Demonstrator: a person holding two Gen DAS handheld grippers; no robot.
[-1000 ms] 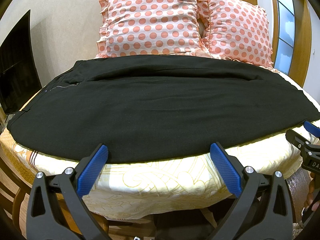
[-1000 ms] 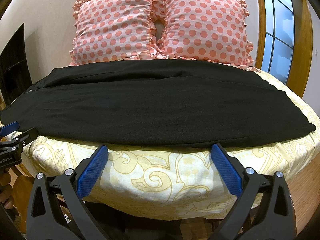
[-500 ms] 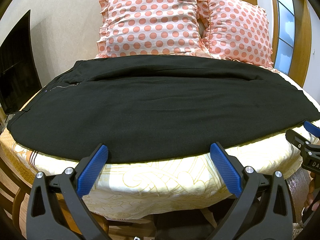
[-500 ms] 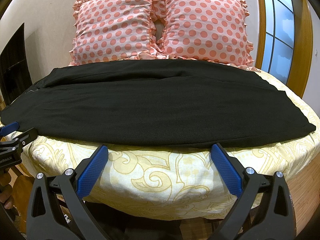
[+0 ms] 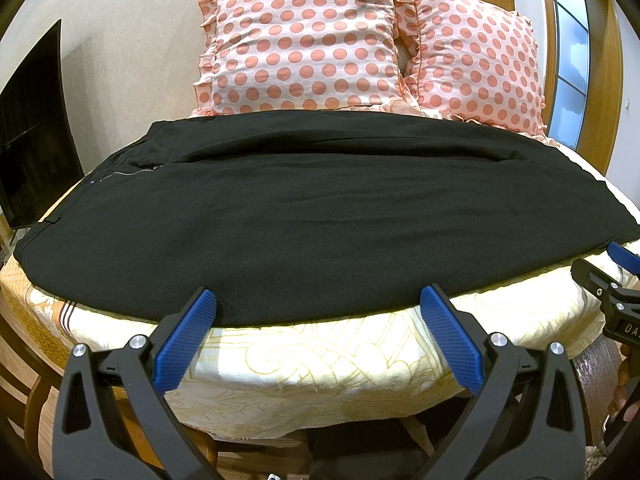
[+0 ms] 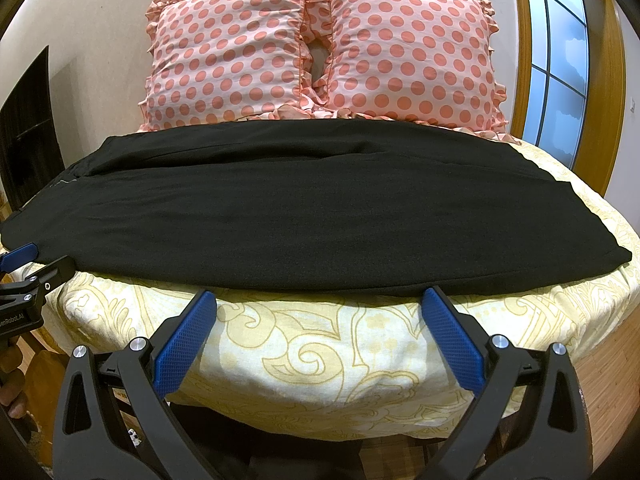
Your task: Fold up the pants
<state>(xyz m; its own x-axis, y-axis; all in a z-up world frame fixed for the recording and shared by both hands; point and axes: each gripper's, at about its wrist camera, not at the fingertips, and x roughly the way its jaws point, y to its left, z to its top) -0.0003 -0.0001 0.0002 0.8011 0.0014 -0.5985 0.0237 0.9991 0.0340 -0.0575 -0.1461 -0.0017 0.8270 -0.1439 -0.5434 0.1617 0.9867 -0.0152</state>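
Observation:
Black pants (image 5: 312,216) lie flat across the bed, waistband with a zipper at the left, leg ends at the right; they also show in the right wrist view (image 6: 312,216). My left gripper (image 5: 318,300) is open and empty, its blue pads at the pants' near edge. My right gripper (image 6: 320,300) is open and empty, just in front of the near edge, toward the leg end. Each gripper shows at the edge of the other's view: the right one (image 5: 616,276) and the left one (image 6: 28,268).
The bed has a cream sheet with a yellow pattern (image 6: 320,352). Two pink polka-dot pillows (image 6: 320,52) stand against the wall behind the pants. A dark screen (image 5: 28,132) stands at the left. A wood-framed window (image 6: 560,60) is at the right.

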